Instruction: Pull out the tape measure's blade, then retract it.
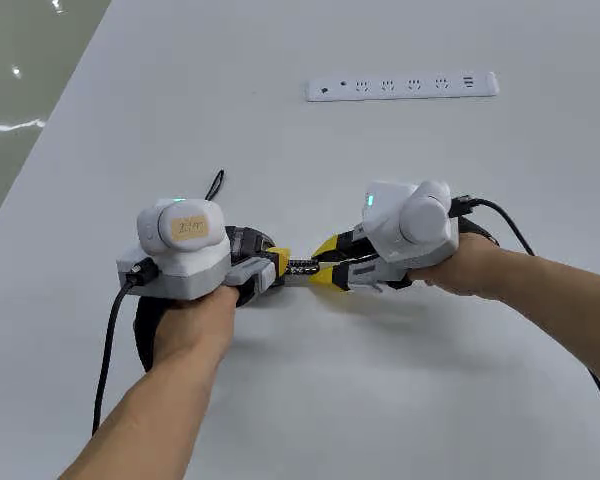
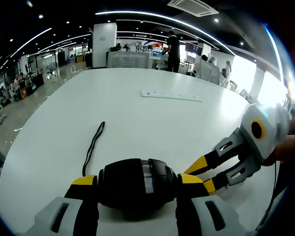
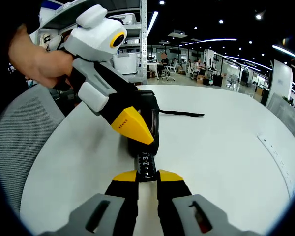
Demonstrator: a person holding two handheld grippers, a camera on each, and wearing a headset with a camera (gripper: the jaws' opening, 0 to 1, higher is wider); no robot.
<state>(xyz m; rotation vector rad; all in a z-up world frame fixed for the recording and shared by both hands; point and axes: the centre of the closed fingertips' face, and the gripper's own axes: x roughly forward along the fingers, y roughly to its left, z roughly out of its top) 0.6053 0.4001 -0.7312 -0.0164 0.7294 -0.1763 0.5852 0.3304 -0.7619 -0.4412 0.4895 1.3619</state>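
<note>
A black tape measure (image 2: pixel 135 183) rests on the white table, clamped between the yellow-tipped fingers of my left gripper (image 2: pixel 136 181). Seen from the head camera, the case (image 1: pixel 250 245) sits just right of the left gripper (image 1: pixel 270 268). A short length of blade (image 3: pixel 145 167) with printed numbers sticks out of the case (image 3: pixel 146 123). My right gripper (image 3: pixel 146 176) is shut on that blade's end. From above the two grippers nearly meet, with the blade (image 1: pixel 302 268) bridging the small gap to the right gripper (image 1: pixel 325 268). The tape's black wrist strap (image 2: pixel 92 144) trails across the table.
A white power strip (image 1: pixel 402 86) lies at the far side of the table. Cables run from both grippers toward the near edge. The table's left edge (image 1: pixel 40 130) borders a glossy floor. People and office desks stand far behind the table.
</note>
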